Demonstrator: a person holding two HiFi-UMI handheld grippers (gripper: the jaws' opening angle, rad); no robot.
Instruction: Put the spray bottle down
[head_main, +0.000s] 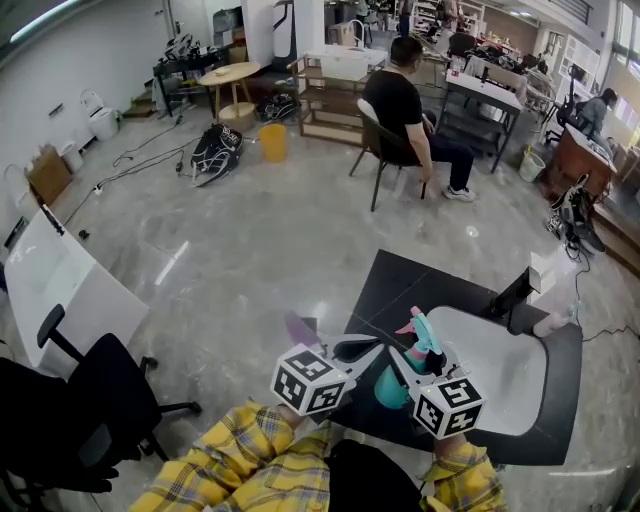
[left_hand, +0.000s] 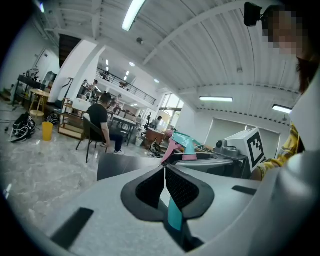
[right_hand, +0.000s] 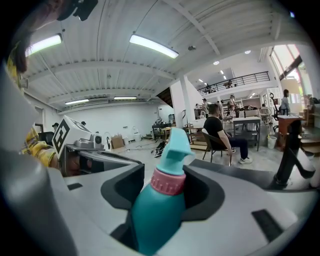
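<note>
Spray bottle (head_main: 392, 388), teal with a pink collar, is held up off the floor at the near edge of the black mat (head_main: 400, 282), beside the white tabletop (head_main: 500, 365). The right gripper (right_hand: 167, 182) is clamped round the bottle's neck and shoulder. The left gripper (left_hand: 164, 172), close alongside, has its pads pressed together on nothing.

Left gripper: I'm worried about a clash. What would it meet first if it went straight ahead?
Probably the spray bottle held in the right gripper, which sits just ahead. Depth is unclear.
</note>
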